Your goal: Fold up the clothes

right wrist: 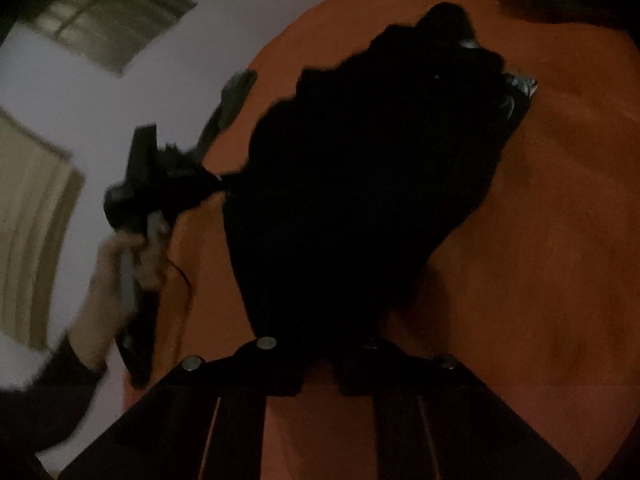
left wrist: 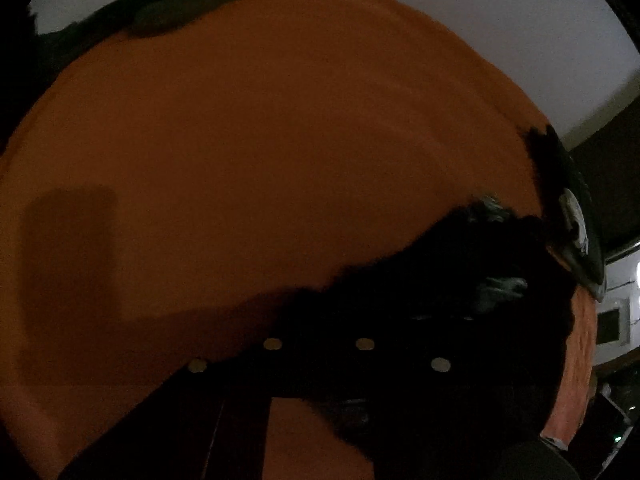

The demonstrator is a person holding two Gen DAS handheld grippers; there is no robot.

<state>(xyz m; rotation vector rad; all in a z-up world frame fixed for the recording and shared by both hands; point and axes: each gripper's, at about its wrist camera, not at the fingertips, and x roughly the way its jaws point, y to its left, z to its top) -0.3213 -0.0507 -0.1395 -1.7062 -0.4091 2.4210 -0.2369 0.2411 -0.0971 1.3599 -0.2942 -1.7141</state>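
A black garment (right wrist: 360,184) with a pale print hangs stretched over an orange-covered surface (right wrist: 560,240). My right gripper (right wrist: 320,344) is shut on its near edge. My left gripper (left wrist: 320,344) holds another part of the same garment (left wrist: 440,288), which drapes over its right finger. In the right wrist view the left gripper (right wrist: 208,180) shows at the left, pinching a corner of the cloth, with a hand on its handle. The scene is dim and blurred.
Another dark garment (left wrist: 172,4) lies at the far edge of the orange surface (left wrist: 280,140). A dark printed cloth (left wrist: 576,220) lies at the right edge. A pale wall (right wrist: 120,120) and a window (right wrist: 112,16) stand behind.
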